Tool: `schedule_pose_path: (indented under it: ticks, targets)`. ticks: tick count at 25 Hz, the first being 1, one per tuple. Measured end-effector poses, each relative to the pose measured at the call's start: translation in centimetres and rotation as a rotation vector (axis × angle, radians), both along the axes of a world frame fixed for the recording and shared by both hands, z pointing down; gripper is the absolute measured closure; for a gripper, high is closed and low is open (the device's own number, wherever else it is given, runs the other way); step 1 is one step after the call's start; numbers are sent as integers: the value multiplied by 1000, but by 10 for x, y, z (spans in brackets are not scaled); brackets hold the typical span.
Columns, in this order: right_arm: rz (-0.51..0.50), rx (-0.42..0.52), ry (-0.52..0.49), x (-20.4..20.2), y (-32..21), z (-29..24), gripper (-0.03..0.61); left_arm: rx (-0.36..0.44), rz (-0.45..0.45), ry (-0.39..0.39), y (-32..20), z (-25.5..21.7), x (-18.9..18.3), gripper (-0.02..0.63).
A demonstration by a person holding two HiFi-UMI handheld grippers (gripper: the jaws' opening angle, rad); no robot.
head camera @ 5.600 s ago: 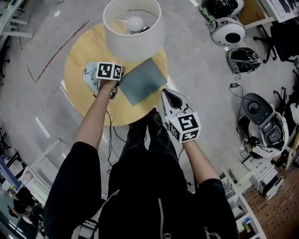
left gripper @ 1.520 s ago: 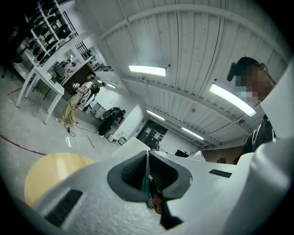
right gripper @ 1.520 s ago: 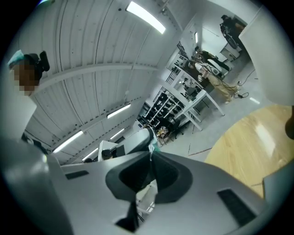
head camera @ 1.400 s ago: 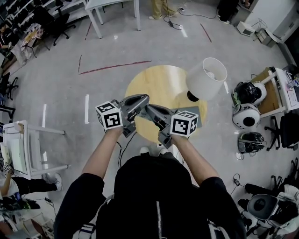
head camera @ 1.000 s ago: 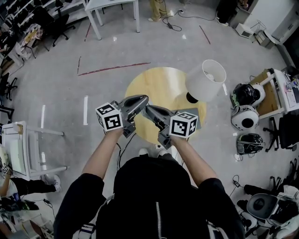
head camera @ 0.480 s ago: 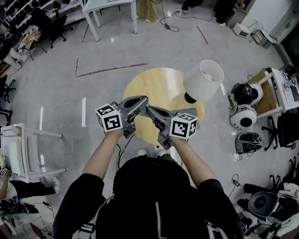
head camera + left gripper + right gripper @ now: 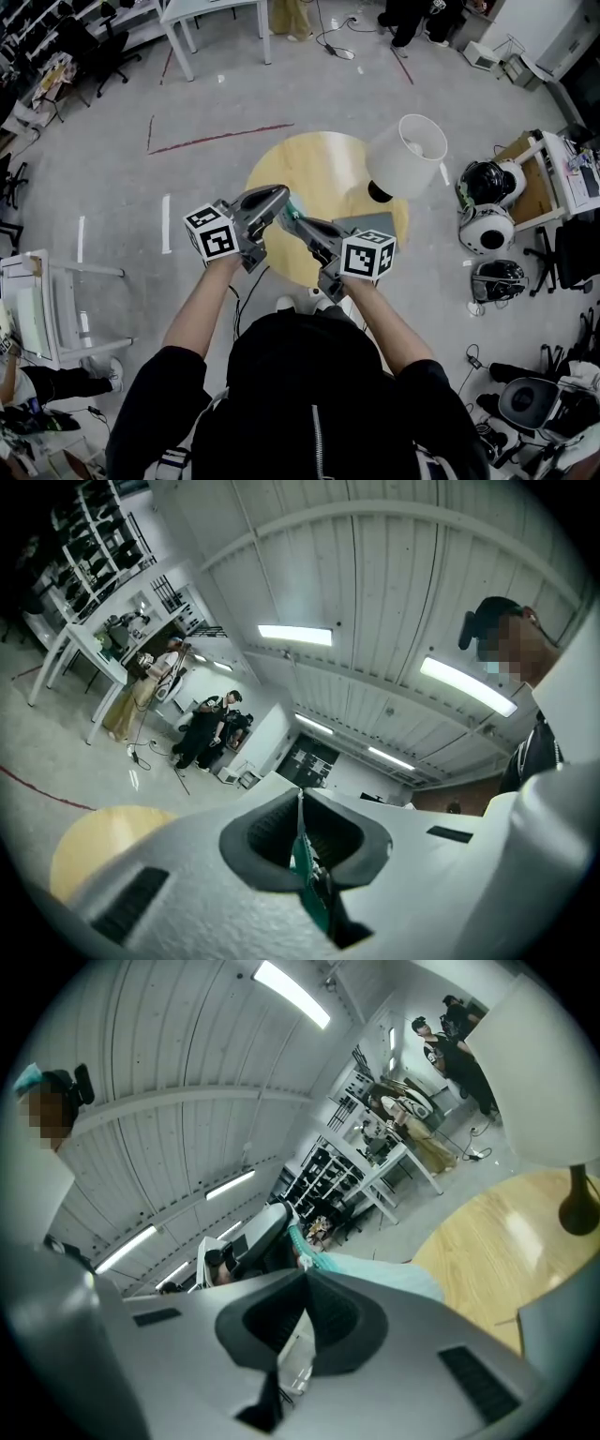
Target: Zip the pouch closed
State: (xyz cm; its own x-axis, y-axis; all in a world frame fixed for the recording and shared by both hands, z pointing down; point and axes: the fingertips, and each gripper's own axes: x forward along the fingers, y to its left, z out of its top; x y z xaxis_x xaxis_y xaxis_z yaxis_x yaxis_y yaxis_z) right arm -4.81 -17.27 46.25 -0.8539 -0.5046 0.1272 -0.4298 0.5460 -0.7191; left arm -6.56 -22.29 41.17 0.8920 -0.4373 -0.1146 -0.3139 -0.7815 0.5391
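I hold both grippers up over the round wooden table, tip to tip. The teal pouch shows only as a small strip between the tips. In the left gripper view, my left gripper is shut on a thin teal edge of the pouch. In the right gripper view, my right gripper is shut on the pouch's other end. From there the teal fabric stretches to the left gripper. The zipper itself is hidden by the jaws.
A lamp with a white shade stands on the table's right side. A flat grey-green thing lies by its base. Helmets rest on the floor to the right. A white frame table stands at the left, and people stand far off.
Several seconds ago the grippers were low at the table; now they are raised and meet tip to tip. Over the last second they barely moved, and a teal strip shows between them.
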Motion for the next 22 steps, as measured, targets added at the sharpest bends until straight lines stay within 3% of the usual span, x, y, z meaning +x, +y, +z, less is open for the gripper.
schedule_pose_path:
  ticks: [5,9,22]
  targets:
    - [2,5,-3,-2,-2,-2,572,11,0,-3,-3,-1,-3,603]
    - [4,-9,9,-2,2,6,572,-14,-38,52,-8,-6,-16,603]
    - [11,-28,12,-18,7,18,572,-4,-64,57,-13,-10,-47,603]
